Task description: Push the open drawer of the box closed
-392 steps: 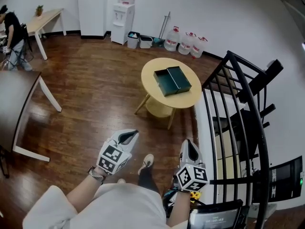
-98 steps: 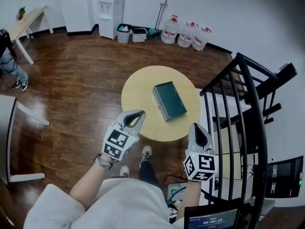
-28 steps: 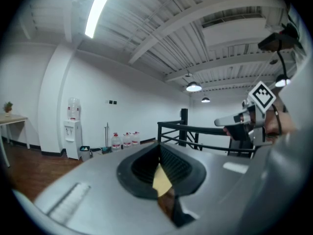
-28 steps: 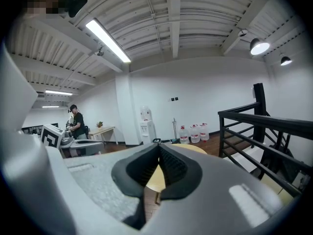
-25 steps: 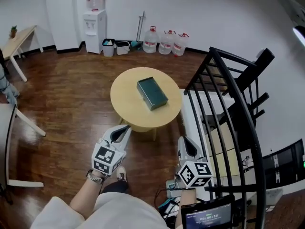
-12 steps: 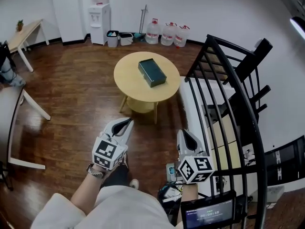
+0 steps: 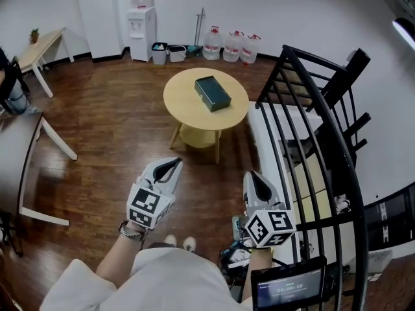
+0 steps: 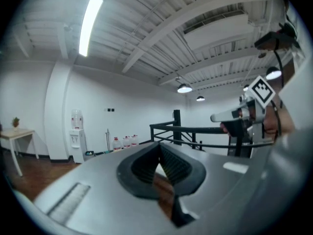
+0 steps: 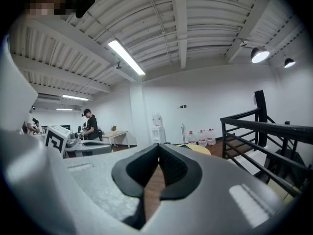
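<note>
Box (image 7: 213, 93) on far table (image 7: 188, 109), open floor (image 7: 117, 128) between, railing (image 7: 305, 128) near right, left gripper (image 7: 173, 163) and right gripper (image 7: 255, 176) jaws together, table now farther

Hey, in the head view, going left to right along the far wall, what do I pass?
Wooden desk → water dispenser → dark bin → white bin → three water jugs → black railing

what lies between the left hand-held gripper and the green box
Head view: only bare wooden floor, then the round table's near rim, between the left hand-held gripper and the green box.
</note>
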`<action>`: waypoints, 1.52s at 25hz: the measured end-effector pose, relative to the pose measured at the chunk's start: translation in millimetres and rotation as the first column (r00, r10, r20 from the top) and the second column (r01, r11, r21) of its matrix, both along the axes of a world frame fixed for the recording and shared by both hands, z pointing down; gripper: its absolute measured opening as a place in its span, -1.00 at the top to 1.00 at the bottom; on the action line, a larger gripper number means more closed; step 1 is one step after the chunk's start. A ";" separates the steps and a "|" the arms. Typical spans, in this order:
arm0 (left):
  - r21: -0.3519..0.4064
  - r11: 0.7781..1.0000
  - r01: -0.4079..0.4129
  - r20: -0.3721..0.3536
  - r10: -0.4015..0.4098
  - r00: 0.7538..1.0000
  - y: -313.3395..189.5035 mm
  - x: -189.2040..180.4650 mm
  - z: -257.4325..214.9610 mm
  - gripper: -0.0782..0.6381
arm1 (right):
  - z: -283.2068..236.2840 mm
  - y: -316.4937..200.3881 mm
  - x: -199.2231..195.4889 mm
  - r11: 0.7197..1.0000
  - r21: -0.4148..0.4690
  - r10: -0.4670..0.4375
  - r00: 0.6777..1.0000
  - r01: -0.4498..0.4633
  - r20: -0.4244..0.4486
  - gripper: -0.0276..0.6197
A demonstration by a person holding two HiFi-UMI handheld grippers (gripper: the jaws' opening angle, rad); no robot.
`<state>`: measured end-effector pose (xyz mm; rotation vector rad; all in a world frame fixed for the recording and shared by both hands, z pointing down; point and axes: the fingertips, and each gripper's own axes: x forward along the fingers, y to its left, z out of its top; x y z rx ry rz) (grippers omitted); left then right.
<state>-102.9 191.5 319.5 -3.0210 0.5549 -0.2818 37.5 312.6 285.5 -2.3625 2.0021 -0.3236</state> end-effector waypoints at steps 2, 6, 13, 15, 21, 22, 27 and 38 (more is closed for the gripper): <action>0.041 0.999 -0.020 0.016 0.019 1.000 5.2 -3.7 -3.1 0.76 | -7.5 1.4 -8.2 1.000 0.019 0.008 1.000 -0.007 -0.007 0.91; 0.039 0.997 -0.065 -0.012 0.065 0.998 11.4 -8.3 -17.0 0.76 | -17.5 5.1 -24.0 0.999 0.040 0.032 0.999 -0.031 -0.031 0.91; 0.057 0.996 -0.065 -0.031 0.067 0.997 17.3 -19.9 -26.1 0.76 | -23.7 11.7 -39.9 0.999 0.019 0.039 0.994 -0.037 -0.106 0.91; 0.056 0.995 -0.078 -0.026 0.079 0.997 21.4 -21.5 -24.7 0.76 | -22.6 12.6 -41.6 0.999 0.003 0.034 0.993 -0.034 -0.114 0.91; 0.071 0.995 -0.069 -0.045 0.072 0.996 20.6 -29.4 -32.1 0.76 | -28.3 11.8 -53.4 1.000 0.005 0.009 0.991 -0.008 -0.132 0.91; 0.072 0.995 -0.069 -0.047 0.073 0.996 21.1 -29.9 -33.2 0.76 | -29.1 11.6 -54.7 1.000 0.005 0.005 0.991 -0.004 -0.135 0.91; 0.053 0.996 -0.074 -0.041 0.076 0.996 24.8 -32.9 -31.9 0.76 | -31.5 10.6 -60.5 1.000 0.003 -0.005 0.990 0.006 -0.143 0.91; 0.032 0.997 -0.073 -0.034 0.074 0.997 23.7 -38.3 -27.8 0.76 | -21.6 7.8 -69.4 1.000 -0.026 -0.015 0.991 0.012 -0.131 0.91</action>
